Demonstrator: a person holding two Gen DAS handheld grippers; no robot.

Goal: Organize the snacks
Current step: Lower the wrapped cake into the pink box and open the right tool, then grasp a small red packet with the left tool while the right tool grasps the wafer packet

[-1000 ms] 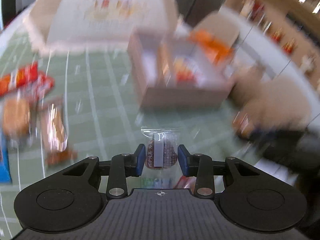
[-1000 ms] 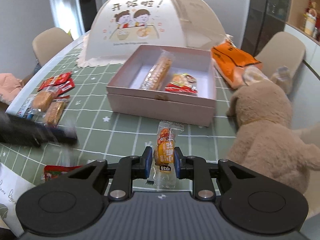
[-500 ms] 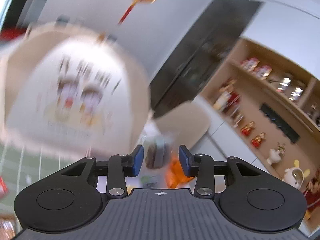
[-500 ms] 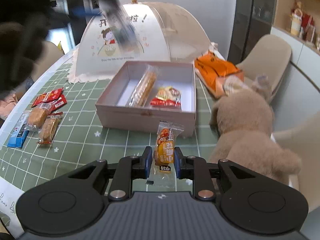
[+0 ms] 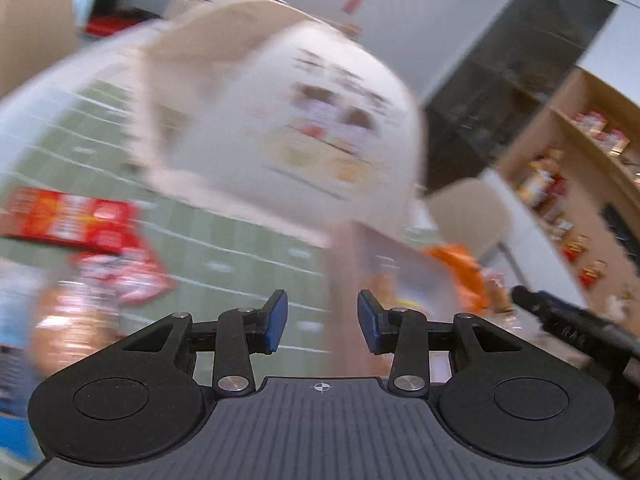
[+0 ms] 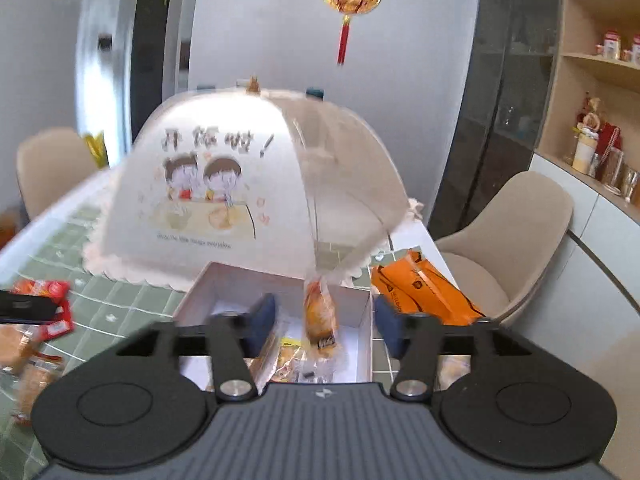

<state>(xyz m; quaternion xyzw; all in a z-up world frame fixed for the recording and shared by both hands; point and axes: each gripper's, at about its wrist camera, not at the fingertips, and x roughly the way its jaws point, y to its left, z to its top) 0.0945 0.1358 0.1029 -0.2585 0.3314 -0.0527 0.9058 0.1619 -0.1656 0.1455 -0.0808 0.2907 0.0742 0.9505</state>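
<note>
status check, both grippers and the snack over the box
Left gripper open, empty. Right gripper open, orange snack packet loose between its fingers, above the pink box. Nothing blocking the box.

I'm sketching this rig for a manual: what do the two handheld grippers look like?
Both match. The left gripper and right gripper have matte black bodies with a ribbed grey top plate, two round black discs, black linkage arms on silver pivot pins, and blue pads on the fingers. A small crosshair mark sits at centre. No cables or sleeves show.
</note>
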